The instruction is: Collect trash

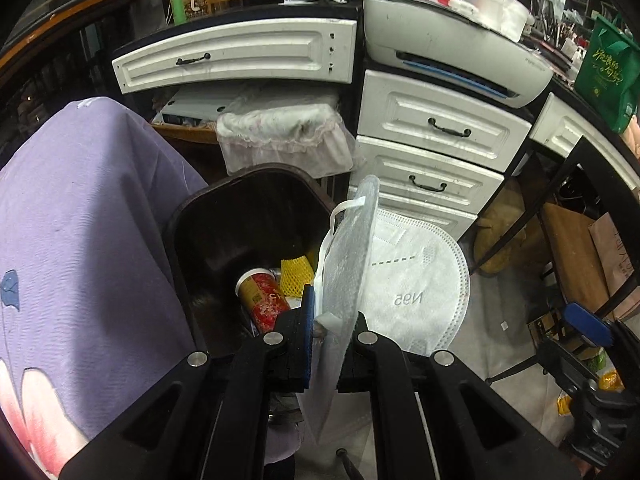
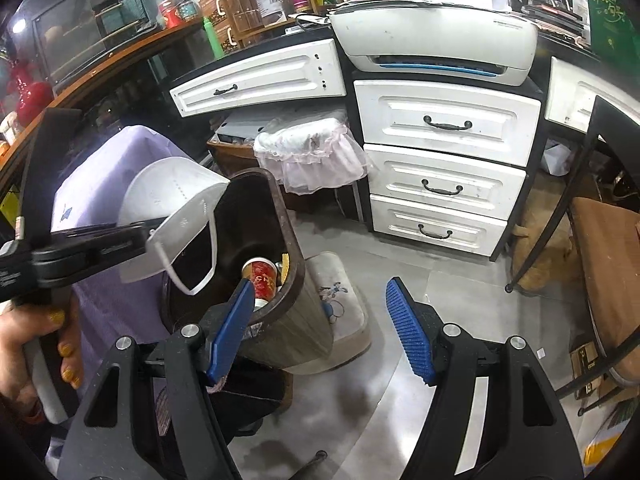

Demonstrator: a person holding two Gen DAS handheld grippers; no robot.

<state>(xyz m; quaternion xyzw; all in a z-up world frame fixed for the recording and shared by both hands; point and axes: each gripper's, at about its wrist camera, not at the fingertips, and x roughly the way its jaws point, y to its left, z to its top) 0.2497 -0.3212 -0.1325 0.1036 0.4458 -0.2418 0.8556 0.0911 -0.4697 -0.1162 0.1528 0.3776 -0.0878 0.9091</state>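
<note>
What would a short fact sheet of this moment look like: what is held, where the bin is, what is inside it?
held item: white N95 mask, pinched by the left gripper, jaws shut on it
mask position: over the bin's rim
bin: dark trash bin on the grey floor, beside a purple cloth
bin contents: red cup, yellow foam net
right gripper: jaws open, nothing between them
backdrop: white drawers, printer on top
</note>
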